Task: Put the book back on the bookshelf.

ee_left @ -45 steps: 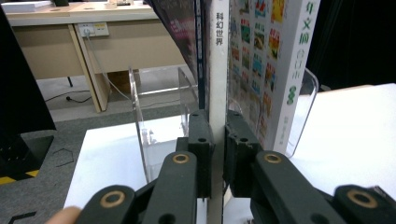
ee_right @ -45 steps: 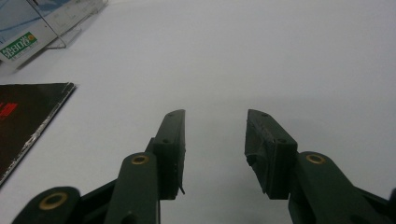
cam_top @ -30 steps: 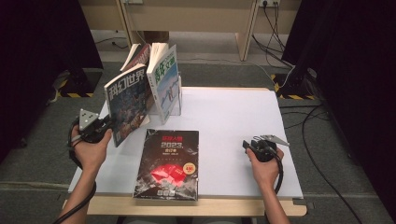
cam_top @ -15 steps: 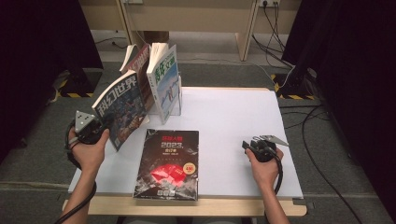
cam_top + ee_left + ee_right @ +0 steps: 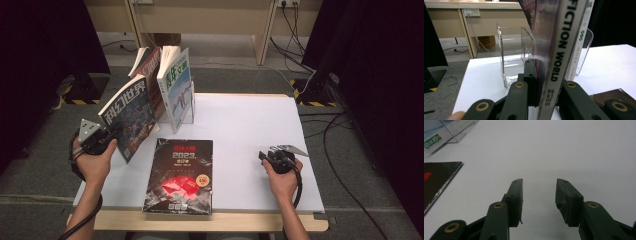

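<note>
left gripper (image 5: 102, 139): at the left edge of the high view, held in the person's left hand (image 5: 92, 162); grey three-cornered plate on top. its fingers (image 5: 529, 82) are clamped on the lower spine edge of a magazine.
held magazine (image 5: 127, 117): dark cover with large pale characters, lifted off the worktop and tilted, top leaning toward the upper left of the high view. in the left gripper view its spine (image 5: 560, 55) runs up the middle of the frame and reads "fiction world".
clear rack (image 5: 510, 57): an acrylic stand with upright dividers, at the back left of the worktop; seen past the held spine in the left gripper view, with open slots.
standing magazines: a light blue-and-white one (image 5: 176, 87) stands upright in the rack, upper centre-left of the high view; a dark reddish one (image 5: 150, 67) leans just behind it, beside the held magazine.
flat book (image 5: 181, 175): black cover with red artwork and "2023", lying flat at the lower centre of the high view, near the front edge. its corner (image 5: 439, 182) shows at the left of the right gripper view.
right gripper (image 5: 275, 159): at the lower right of the high view, in the person's right hand (image 5: 284, 180), low over bare worktop, well apart from the book. its fingers (image 5: 515, 200) stand wide apart with nothing between them.
worktop (image 5: 250, 130): white sheet on a wooden table, bare across its right half.
</note>
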